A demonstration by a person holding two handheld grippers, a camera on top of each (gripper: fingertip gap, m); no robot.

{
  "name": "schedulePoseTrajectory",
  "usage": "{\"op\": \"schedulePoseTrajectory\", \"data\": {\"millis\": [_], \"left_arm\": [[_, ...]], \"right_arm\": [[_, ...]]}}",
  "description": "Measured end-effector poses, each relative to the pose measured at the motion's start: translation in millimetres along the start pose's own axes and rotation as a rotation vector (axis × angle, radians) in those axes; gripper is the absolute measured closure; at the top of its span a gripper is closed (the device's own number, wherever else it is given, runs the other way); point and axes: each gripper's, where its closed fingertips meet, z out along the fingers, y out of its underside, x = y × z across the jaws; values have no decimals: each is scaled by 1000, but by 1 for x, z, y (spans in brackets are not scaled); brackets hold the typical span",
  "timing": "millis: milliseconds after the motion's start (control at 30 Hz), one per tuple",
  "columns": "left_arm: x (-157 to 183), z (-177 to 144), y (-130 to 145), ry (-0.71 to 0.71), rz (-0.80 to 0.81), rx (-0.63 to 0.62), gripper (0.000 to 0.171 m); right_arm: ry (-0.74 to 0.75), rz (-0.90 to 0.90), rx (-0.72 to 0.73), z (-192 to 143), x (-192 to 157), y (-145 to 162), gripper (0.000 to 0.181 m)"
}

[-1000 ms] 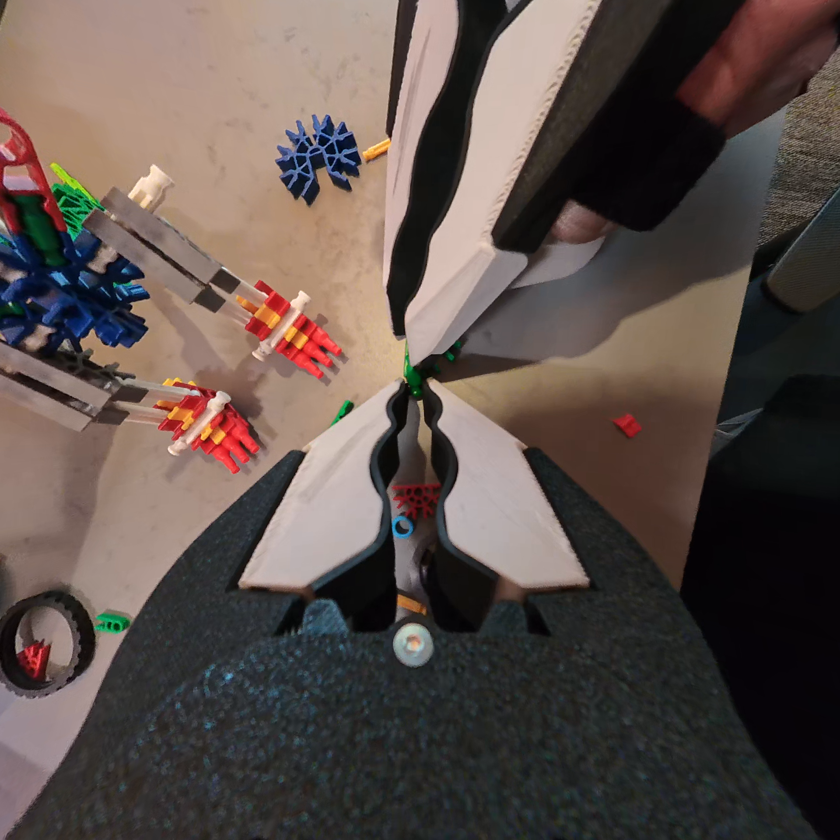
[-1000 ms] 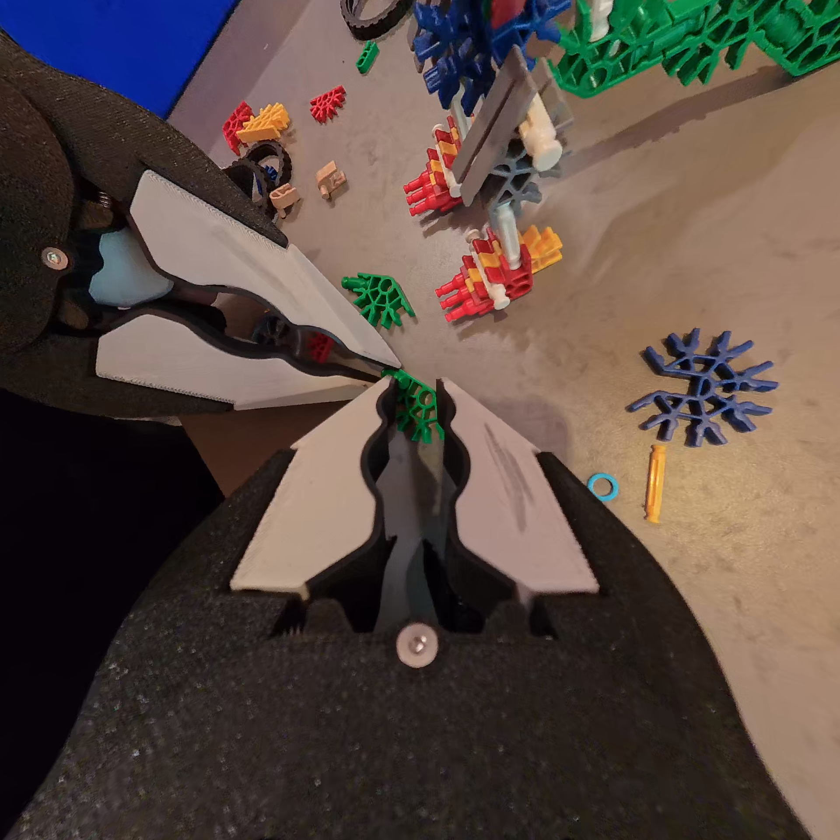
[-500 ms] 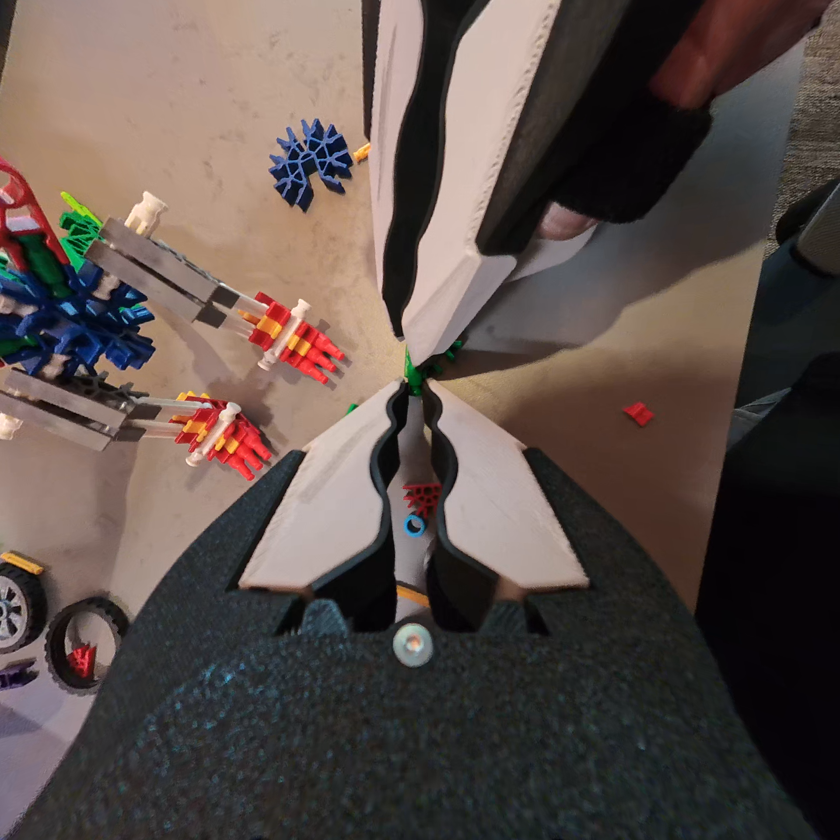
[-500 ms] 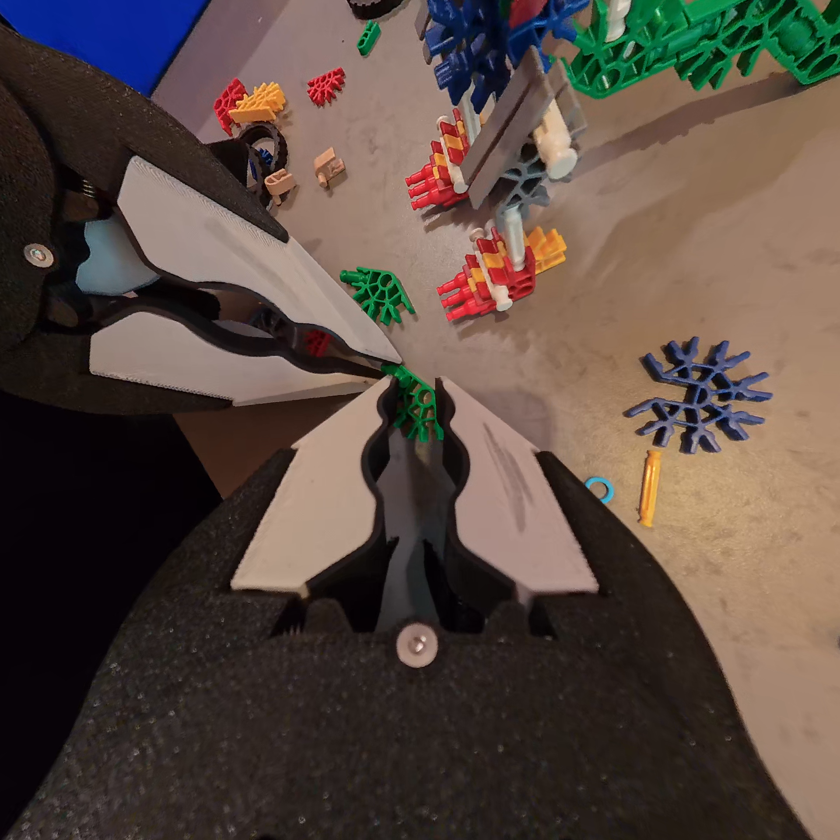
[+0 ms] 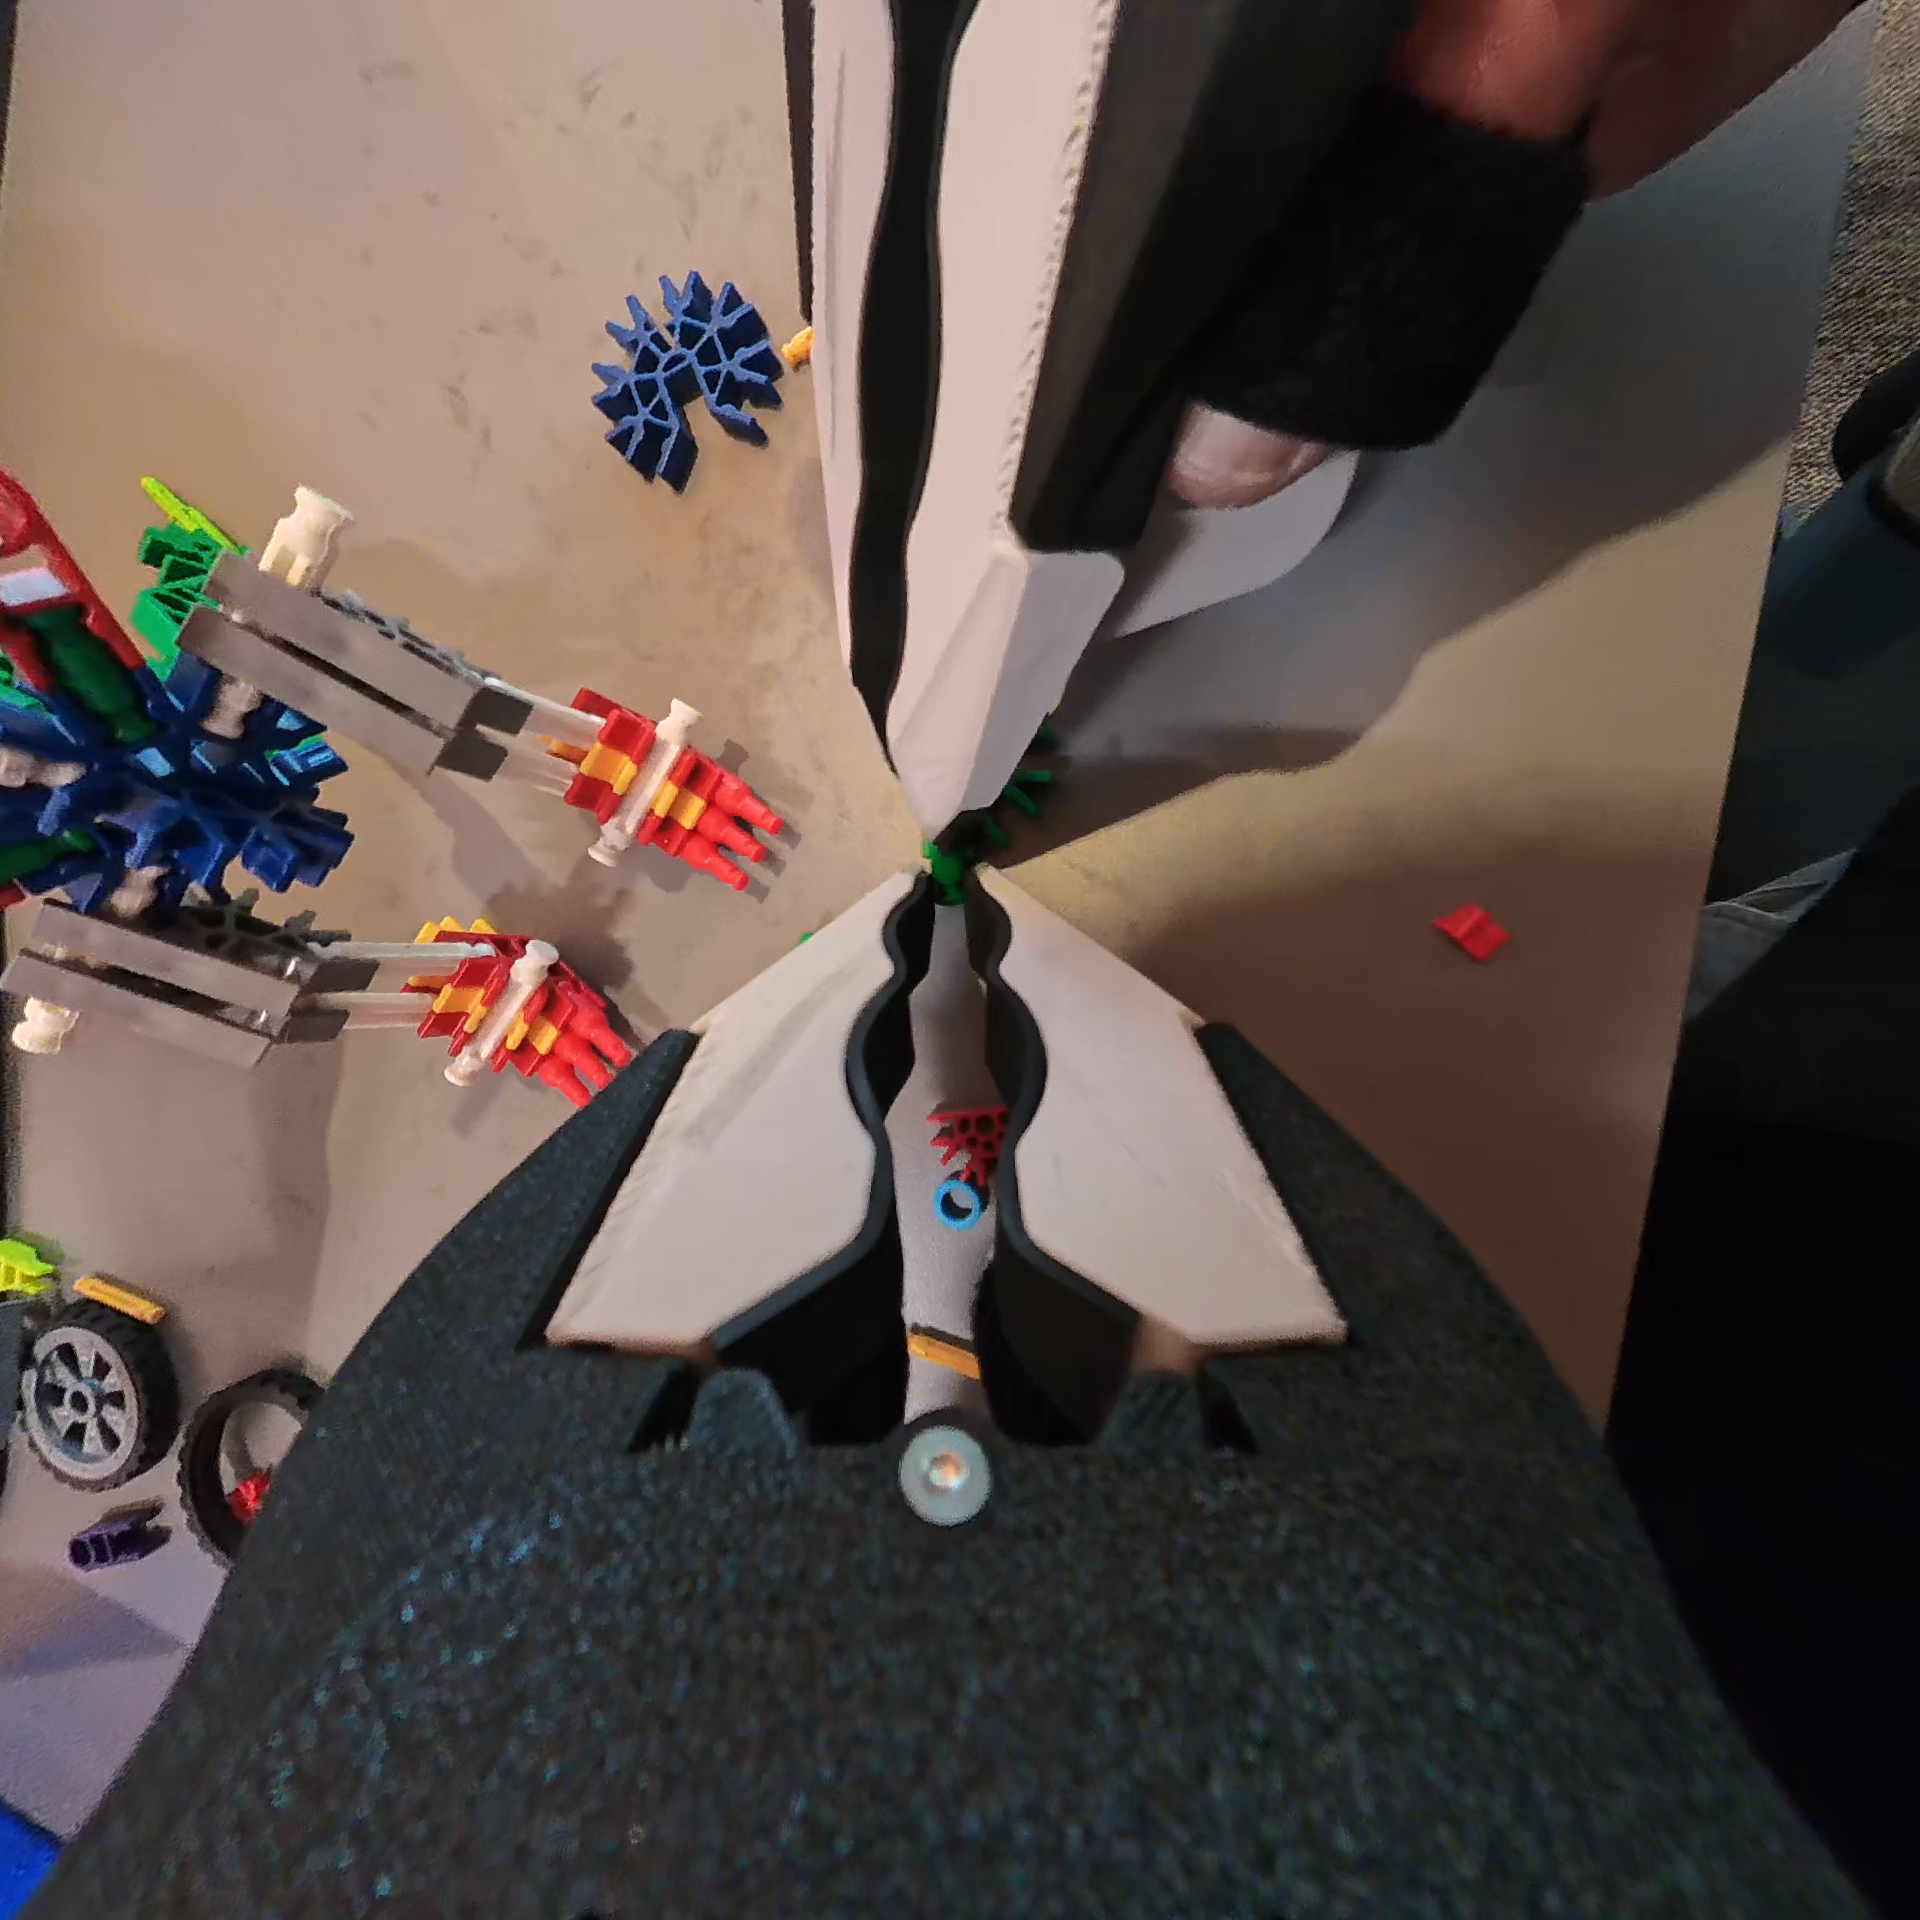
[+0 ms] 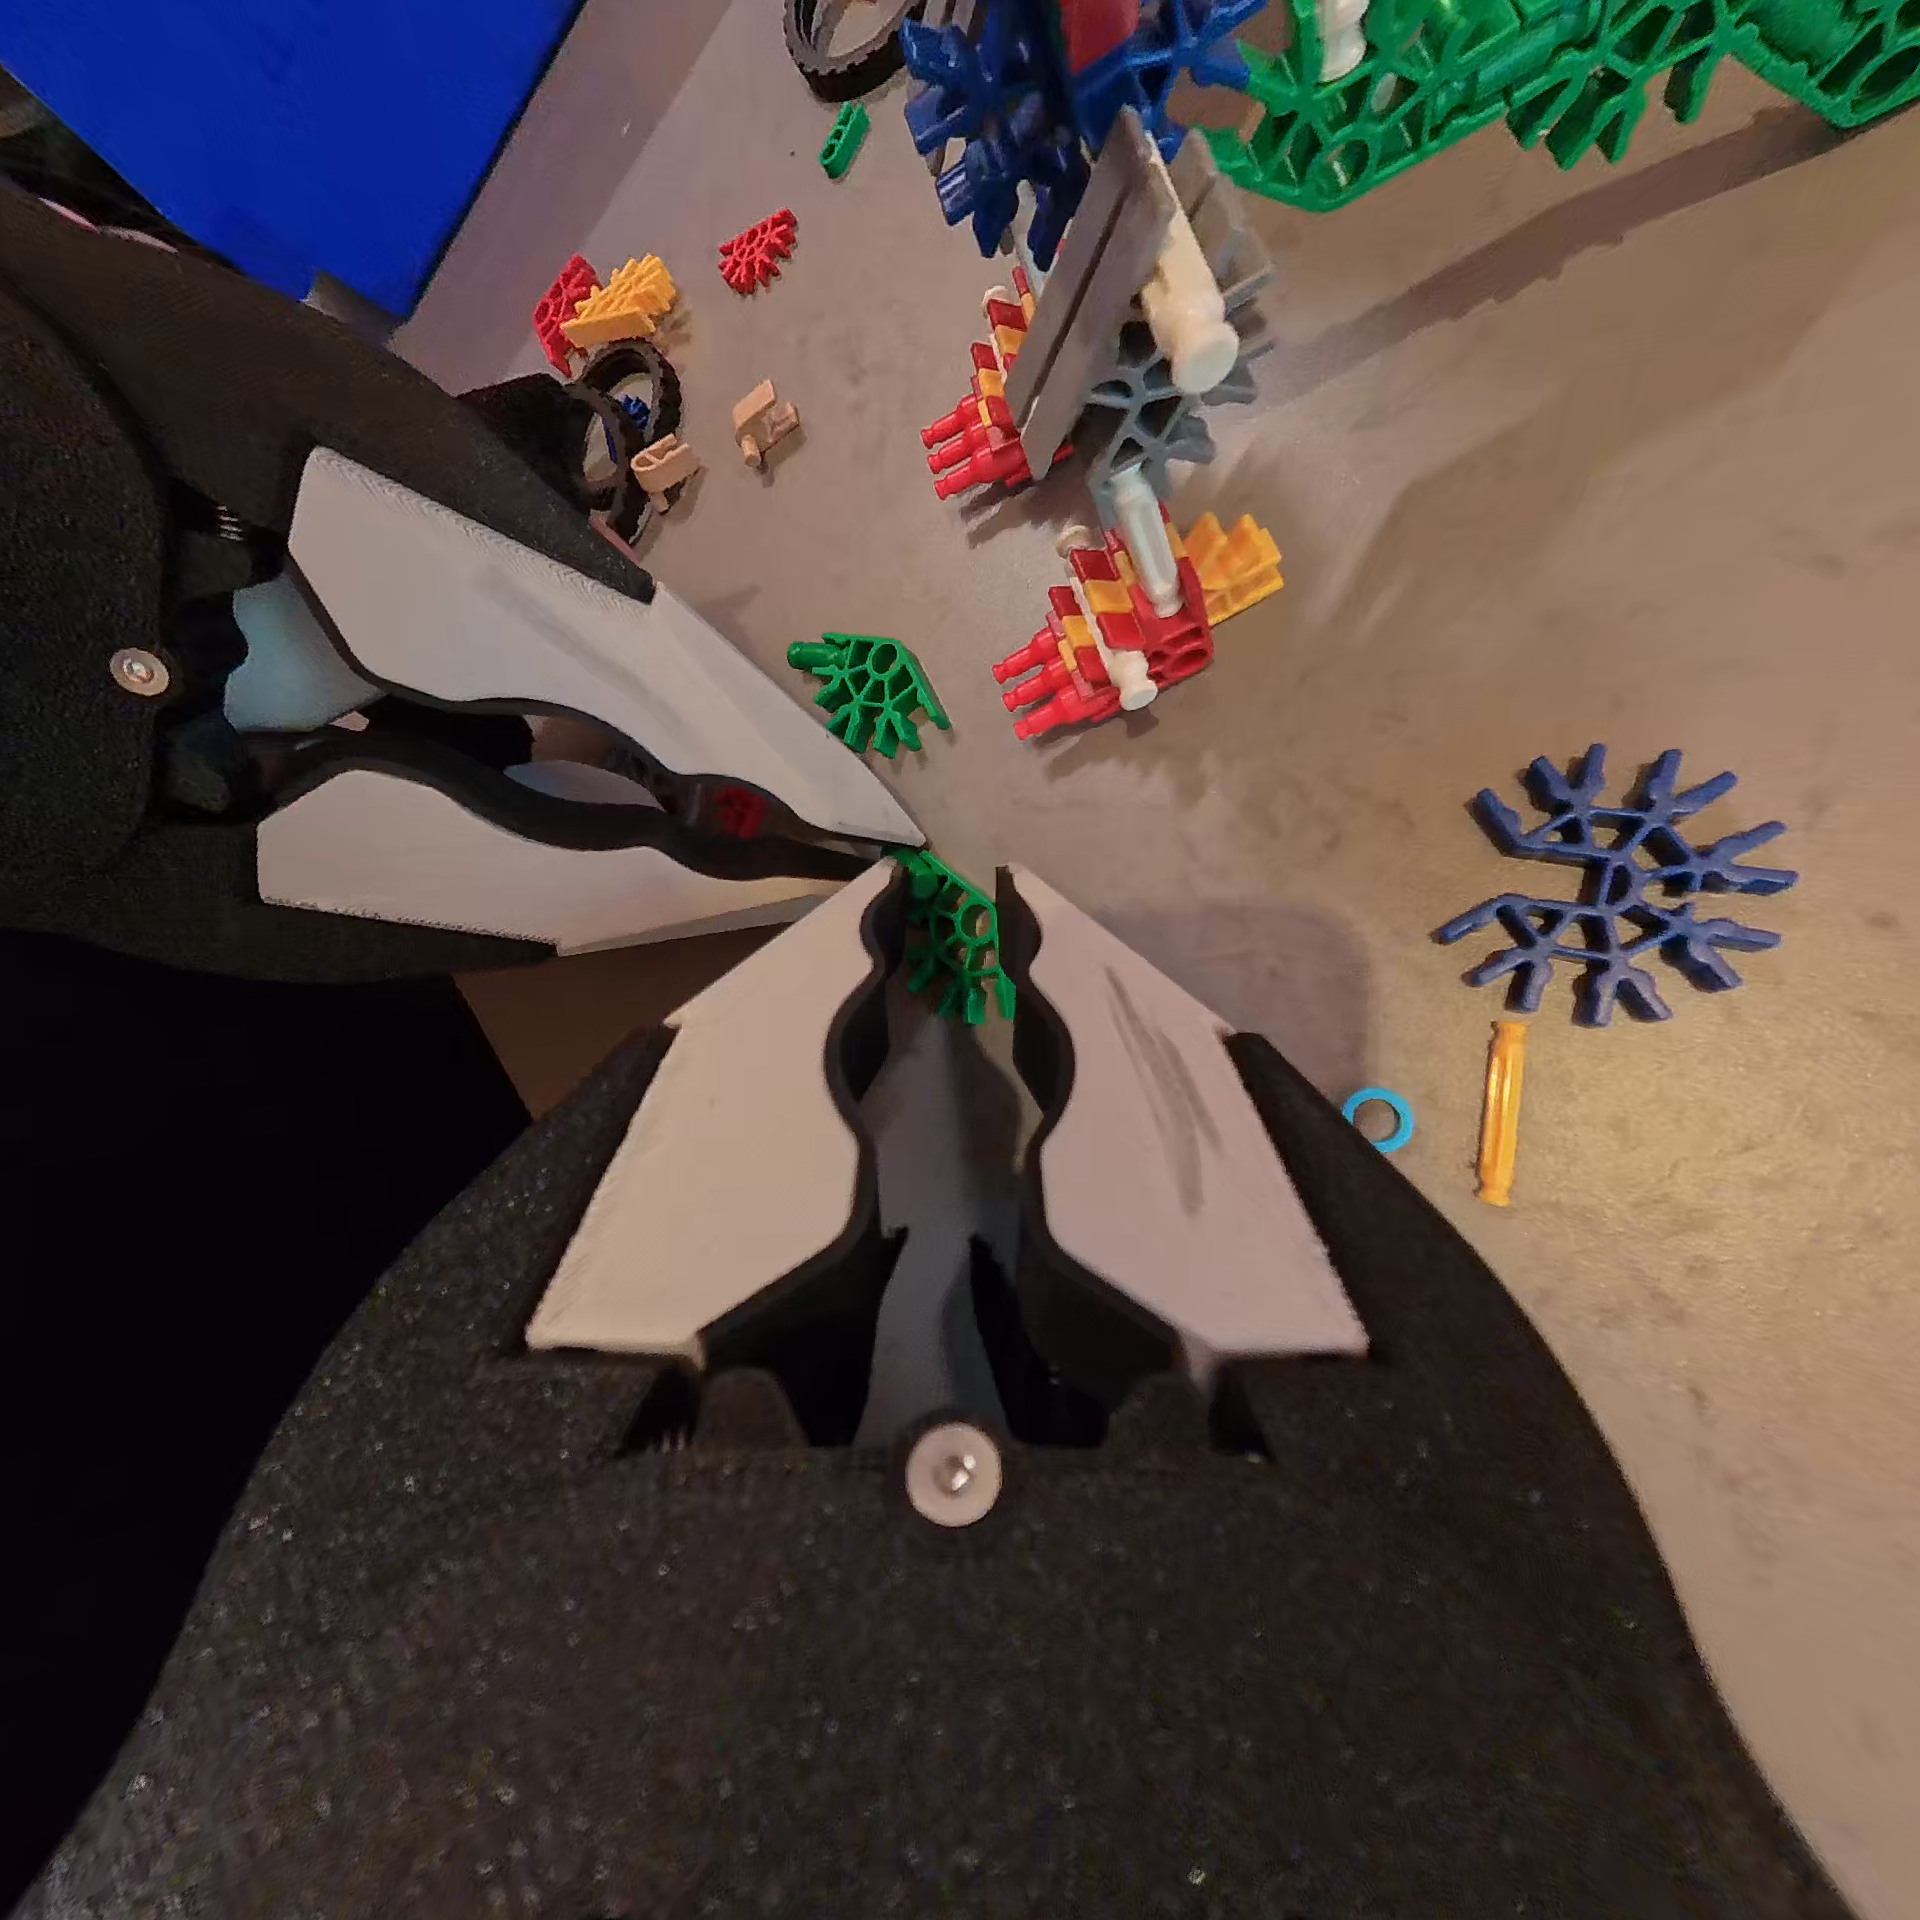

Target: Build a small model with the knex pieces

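Above the beige tabletop (image 6: pixel 1558 1455) and just beside a built toy model (image 6: pixel 1091 343), my right claw (image 6: pixel 948 878) clamps a green fan-shaped connector (image 6: pixel 951 951). My left claw (image 5: pixel 945 883), tips nearly closed, pinches the same connector's corner. A blue snowflake connector (image 6: pixel 1621 899) lies nearby.

Smooth beige-grey mottled tabletop (image 6: pixel 1558 623) filled most of both views, lit warm from one side w/ long soft shadows. Its straight edge (image 5: pixel 1725 935) ran down the right of left wrist view; beyond it, dark floor area & a strip of grey woven fabric (image 5: pixel 1870 260). Flat bright-blue surface (image 6: pixel 260 125) sat past the table's far-left corner in right wrist view.
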Motion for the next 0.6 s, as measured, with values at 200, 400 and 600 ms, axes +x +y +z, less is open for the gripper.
{"op": "schedulePoseTrajectory", "data": {"millis": [200,400,600], "left_arm": [[-1,1,-1,-10,18,-10,168],[-2,1,-2,-16,36,-16,168],[-3,2,-2,-18,61,-22,168]], "right_arm": [[0,41,1,0,1,0,168],[-1,30,-6,0,2,1,169],[-3,14,-15,1,1,2,170]]}}
